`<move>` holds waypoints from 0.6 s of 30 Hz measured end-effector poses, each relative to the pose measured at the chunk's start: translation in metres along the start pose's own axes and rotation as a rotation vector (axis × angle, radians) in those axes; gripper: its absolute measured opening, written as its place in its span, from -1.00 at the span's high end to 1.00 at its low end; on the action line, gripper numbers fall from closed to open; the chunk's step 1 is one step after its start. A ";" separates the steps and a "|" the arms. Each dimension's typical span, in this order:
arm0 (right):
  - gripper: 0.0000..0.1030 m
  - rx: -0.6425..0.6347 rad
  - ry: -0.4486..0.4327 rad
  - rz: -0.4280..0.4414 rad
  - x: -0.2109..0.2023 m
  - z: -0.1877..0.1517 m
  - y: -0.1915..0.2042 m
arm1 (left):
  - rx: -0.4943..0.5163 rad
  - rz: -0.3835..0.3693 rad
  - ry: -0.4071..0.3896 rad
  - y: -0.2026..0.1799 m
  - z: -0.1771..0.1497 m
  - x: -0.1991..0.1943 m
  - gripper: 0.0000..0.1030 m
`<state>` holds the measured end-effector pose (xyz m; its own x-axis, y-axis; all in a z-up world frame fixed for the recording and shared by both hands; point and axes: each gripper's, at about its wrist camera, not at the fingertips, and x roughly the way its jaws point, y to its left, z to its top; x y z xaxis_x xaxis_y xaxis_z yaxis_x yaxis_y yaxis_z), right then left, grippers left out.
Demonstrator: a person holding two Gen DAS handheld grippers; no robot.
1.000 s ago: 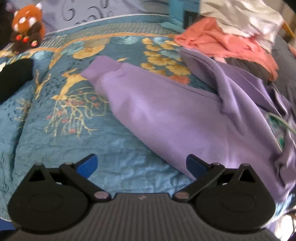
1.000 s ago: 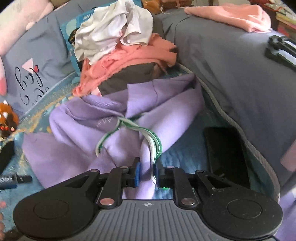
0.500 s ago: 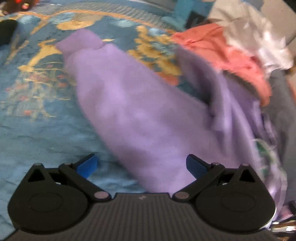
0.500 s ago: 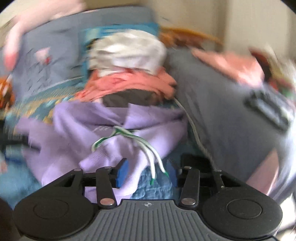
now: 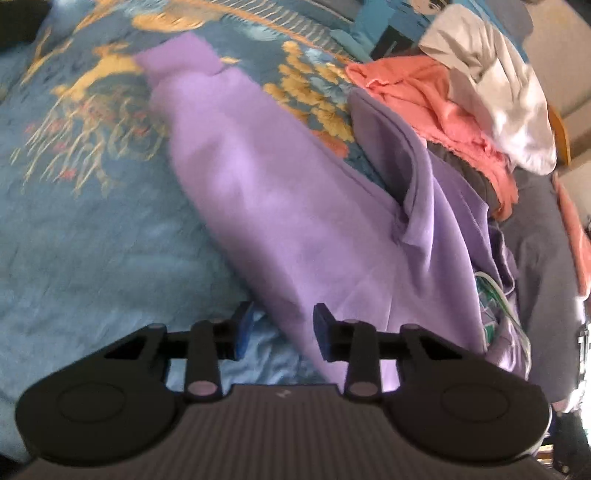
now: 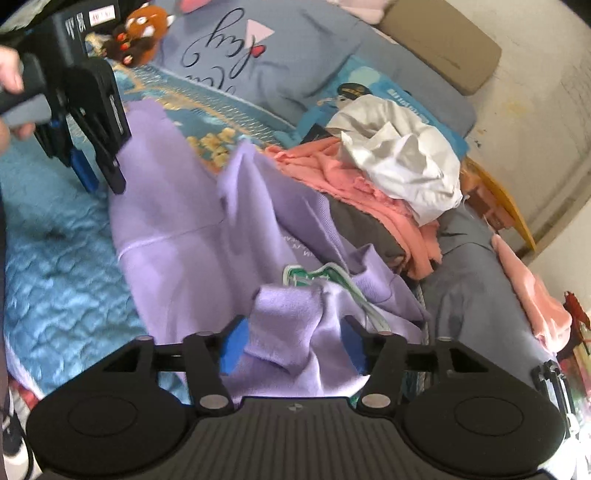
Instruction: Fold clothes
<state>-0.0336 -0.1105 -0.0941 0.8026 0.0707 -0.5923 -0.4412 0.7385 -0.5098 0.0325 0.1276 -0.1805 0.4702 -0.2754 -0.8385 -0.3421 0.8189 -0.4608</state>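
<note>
Two tools at work on one purple hoodie (image 5: 280, 206) spread on the bed. Nearest in the left wrist view, left tool (image 5: 282, 328) at 6 o'clock, jaws closing around the sleeve's lower edge where it meets the blue quilt (image 5: 92, 240); pads not clearly pressing yet, so not a firm grip. Likely picking the sleeve to fold it inward. Sleeve runs up toward 11 o'clock, cuff at the far end, lying flat.

Right wrist view: right tool (image 6: 293, 345) at 6 o'clock, jaws opening, a purple cuff bunched between them but loose, looks like it's letting go after laying that part over the body. Green-white drawstrings (image 6: 325, 275) just beyond. Left tool seen at 10 o'clock, a hand on its handle.

Farther out, 1 o'clock: pile of unfolded clothes, coral garment (image 6: 369, 199) under a white garment (image 6: 402, 158). Grey pillow (image 6: 258, 55) and plush toy (image 6: 140, 29) at the back.
</note>
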 end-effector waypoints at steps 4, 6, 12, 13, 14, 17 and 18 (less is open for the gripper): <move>-0.16 -0.037 0.028 -0.008 0.000 -0.013 0.001 | -0.046 -0.115 0.071 0.011 -0.005 0.010 0.26; -0.16 -0.037 0.035 -0.018 0.002 -0.015 0.000 | -0.094 -0.155 0.102 0.014 -0.004 0.023 0.15; -0.20 0.001 0.030 -0.028 0.004 -0.016 -0.004 | -0.234 -0.311 0.059 0.019 0.008 0.036 -0.69; -0.20 0.000 0.027 -0.033 0.005 -0.016 -0.003 | -0.236 -0.307 0.056 0.017 0.008 0.036 -0.70; -0.20 -0.001 0.024 -0.039 0.006 -0.016 -0.003 | -0.231 -0.298 0.050 0.014 0.008 0.036 -0.69; -0.20 -0.021 0.017 -0.041 0.011 -0.018 0.000 | -0.200 -0.249 0.031 0.005 0.007 0.034 -0.40; -0.17 -0.033 0.016 -0.044 0.014 -0.018 0.002 | -0.195 -0.235 0.030 0.004 0.006 0.034 -0.19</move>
<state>-0.0302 -0.1206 -0.1147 0.8154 0.0275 -0.5783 -0.4186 0.7181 -0.5560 0.0523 0.1246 -0.2087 0.5317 -0.4629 -0.7092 -0.3782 0.6195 -0.6879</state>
